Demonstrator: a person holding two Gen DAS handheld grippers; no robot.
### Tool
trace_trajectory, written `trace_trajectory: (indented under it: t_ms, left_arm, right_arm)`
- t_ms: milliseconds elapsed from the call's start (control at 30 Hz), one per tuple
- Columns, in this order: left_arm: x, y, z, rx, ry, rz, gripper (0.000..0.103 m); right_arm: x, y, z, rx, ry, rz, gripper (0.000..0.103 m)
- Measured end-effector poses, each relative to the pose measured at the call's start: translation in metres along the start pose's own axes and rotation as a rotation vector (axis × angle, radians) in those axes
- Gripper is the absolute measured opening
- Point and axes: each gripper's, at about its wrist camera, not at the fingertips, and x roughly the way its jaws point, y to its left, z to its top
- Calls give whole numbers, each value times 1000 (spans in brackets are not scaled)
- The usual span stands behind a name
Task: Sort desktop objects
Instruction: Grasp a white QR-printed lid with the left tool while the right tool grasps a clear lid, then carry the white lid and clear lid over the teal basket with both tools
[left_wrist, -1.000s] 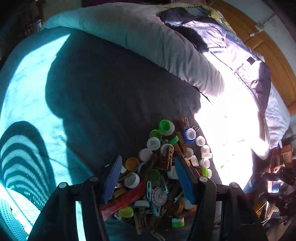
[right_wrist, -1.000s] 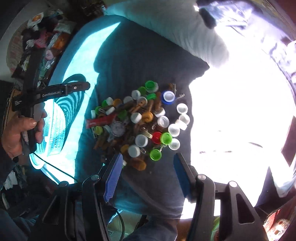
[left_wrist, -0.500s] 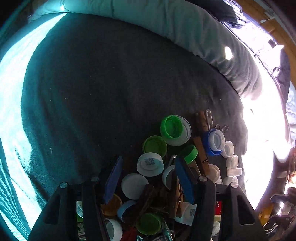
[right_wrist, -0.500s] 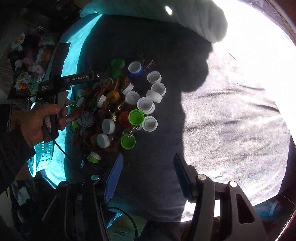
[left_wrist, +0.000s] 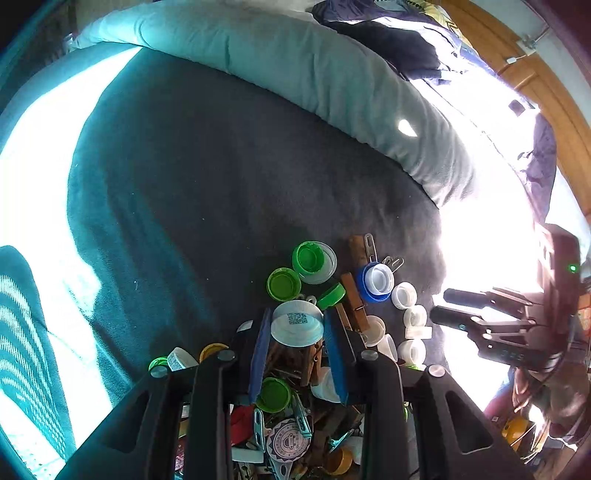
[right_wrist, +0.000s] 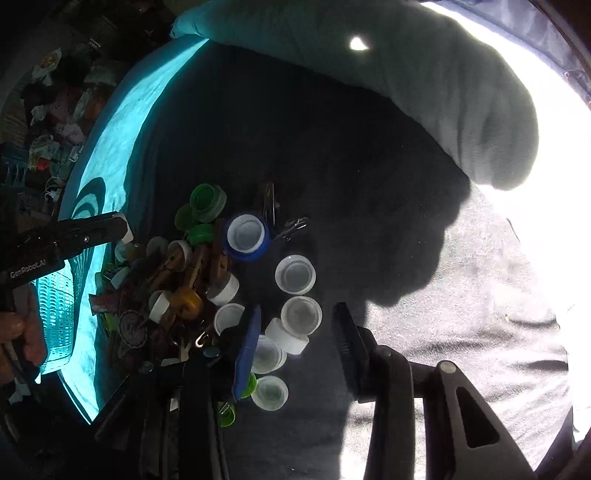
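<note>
A pile of bottle caps, wooden clothespins (left_wrist: 354, 299) and clips lies on a dark grey blanket (left_wrist: 221, 184). My left gripper (left_wrist: 298, 318) is shut on a white cap with a printed code (left_wrist: 297, 325) at the pile's far side, beside green caps (left_wrist: 283, 283) and a blue cap (left_wrist: 375, 282). In the right wrist view, my right gripper (right_wrist: 297, 308) hangs low over the white caps (right_wrist: 301, 315) at the pile's right edge. Its jaws are closing with those caps between them, and the pads are not pressing on any. The left gripper's fingers (right_wrist: 110, 229) show at that view's left.
A rolled pale duvet (left_wrist: 332, 74) lies along the blanket's far side. A teal mesh basket (right_wrist: 55, 317) stands left of the pile beside the person's hand (right_wrist: 22, 332). Bright sunlit sheet (right_wrist: 480, 314) stretches to the right. Clutter lines the bed's left edge (right_wrist: 48, 110).
The left gripper came down onto the pile and shut on the white coded cap. The right gripper dropped close to the white caps and its jaws narrowed.
</note>
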Motion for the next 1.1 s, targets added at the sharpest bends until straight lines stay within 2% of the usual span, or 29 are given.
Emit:
trace_trajectory:
  t_ms: [233, 300, 367, 467, 567, 667, 800, 933, 1100]
  left_arm:
    - [-11, 8, 6, 8, -2, -4, 30]
    - [-19, 5, 9, 13, -8, 1, 30]
    - [-35, 6, 4, 19, -22, 5, 30]
    - [-62, 3, 6, 19, -48, 15, 30]
    - [-104, -4, 9, 25, -94, 36, 30]
    - [-150, -10, 13, 20, -151, 56, 30]
    - [-218, -4, 8, 6, -226, 91, 30]
    - [-277, 11, -4, -36, -300, 137, 30]
    - [-339, 38, -28, -116, -380, 190, 30]
  right_arm:
    - [54, 14, 16, -113, 69, -95, 42]
    - [55, 12, 15, -121, 60, -117, 29]
    - [44, 7, 16, -84, 54, -91, 28]
    - [-1, 14, 18, -80, -7, -89, 28]
    - [-66, 38, 21, -90, -87, -78, 28]
    - [-130, 76, 30, -136, -165, -61, 28]
    - [-195, 142, 45, -230, -251, -29, 28]
    - [-235, 206, 56, -341, -319, 2, 28]
    - [-260, 284, 60, -477, -365, 48, 28]
